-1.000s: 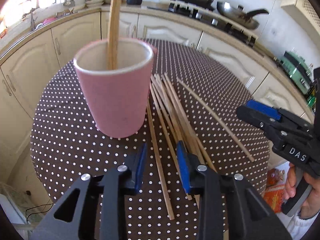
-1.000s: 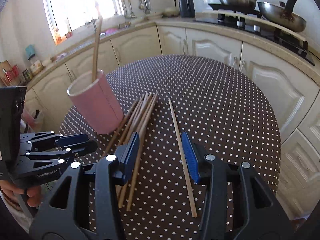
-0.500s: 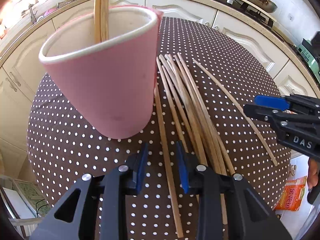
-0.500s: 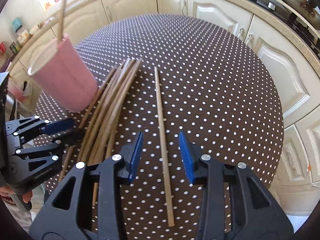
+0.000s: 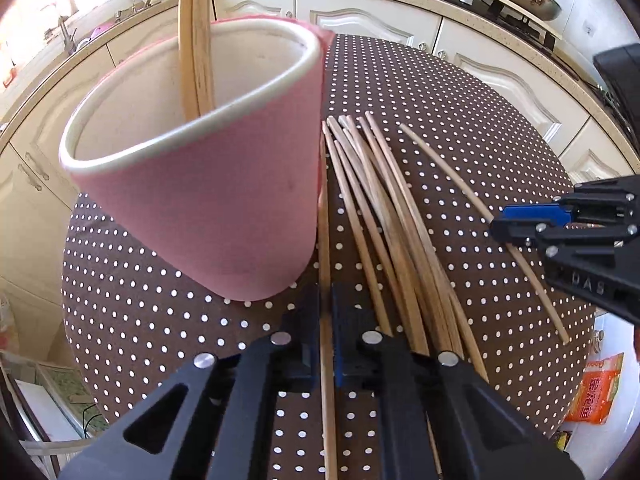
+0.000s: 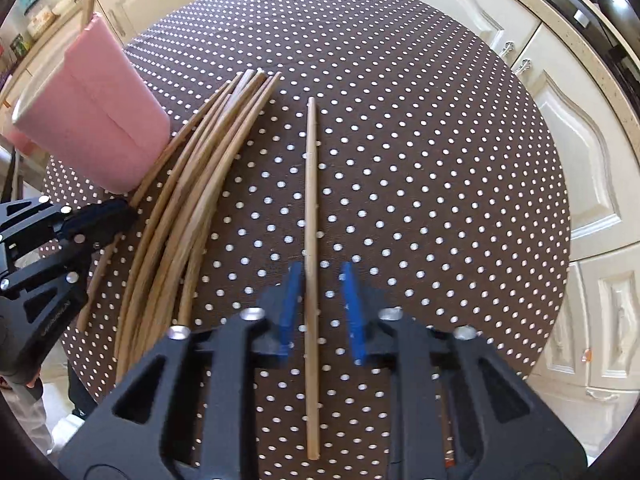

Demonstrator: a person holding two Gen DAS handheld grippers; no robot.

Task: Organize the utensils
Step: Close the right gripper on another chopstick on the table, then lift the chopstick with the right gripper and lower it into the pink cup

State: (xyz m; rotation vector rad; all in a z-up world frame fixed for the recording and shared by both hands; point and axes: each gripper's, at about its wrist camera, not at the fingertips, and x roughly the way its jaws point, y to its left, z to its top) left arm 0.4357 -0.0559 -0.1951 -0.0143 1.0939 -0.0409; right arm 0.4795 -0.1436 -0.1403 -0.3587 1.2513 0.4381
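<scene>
A round table (image 6: 400,120) under a brown cloth with white dots carries everything. On its left side stands a pink cup (image 5: 208,200), wide-mouthed with a pale rim, and two wooden chopsticks (image 5: 194,40) stand in it, leaning on the far wall. Just to the right of the cup lies a bundle of chopsticks (image 6: 192,200), fanned a little at the far ends and touching one another. A single chopstick (image 6: 311,240) lies apart from the bundle, farther right.

The left gripper (image 5: 325,320) is down at the cloth beside the cup's base, its jaws closed narrow on the leftmost chopstick (image 5: 324,248), which runs along the cup's side. The right gripper (image 6: 318,312) straddles the single chopstick with jaws partly apart, the left pad close to the stick, the right pad clear of it
</scene>
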